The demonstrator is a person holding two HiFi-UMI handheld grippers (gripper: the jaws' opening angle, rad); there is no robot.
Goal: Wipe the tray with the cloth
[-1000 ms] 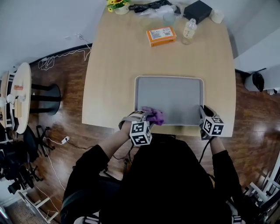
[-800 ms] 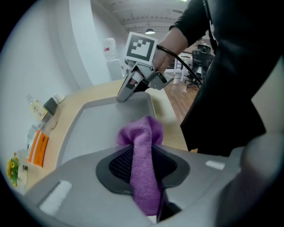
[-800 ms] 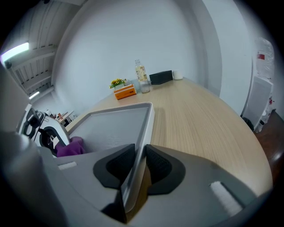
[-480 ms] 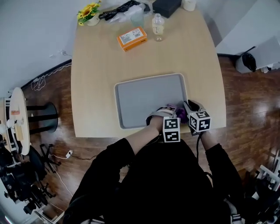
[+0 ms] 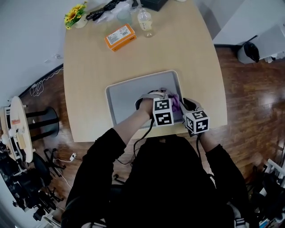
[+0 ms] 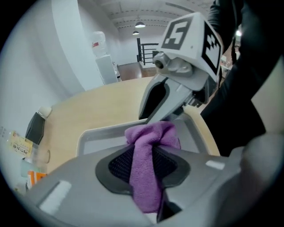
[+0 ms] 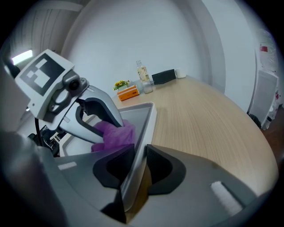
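Note:
The grey tray (image 5: 127,95) lies near the front edge of the wooden table (image 5: 89,67). My left gripper (image 5: 168,99) stands over the tray's near right part, shut on the purple cloth (image 5: 175,103), which rests on the tray floor. In the left gripper view the cloth (image 6: 146,173) runs up between the two dark pads (image 6: 119,163) and bunches on the tray (image 6: 95,135). My right gripper (image 5: 183,107) is shut on the tray's near right rim (image 7: 148,122), one jaw inside and one outside. The cloth (image 7: 114,134) lies just ahead of it.
At the table's far side stand an orange box (image 5: 120,36), a small bottle (image 5: 144,20), a pot of yellow flowers (image 5: 75,14) and dark items (image 5: 107,8). A round side table (image 5: 18,129) and cables stand on the wooden floor at the left.
My left gripper has dragged the purple cloth along the tray's near side from its left corner to its right part, beside the right gripper. The right gripper kept its hold on the rim.

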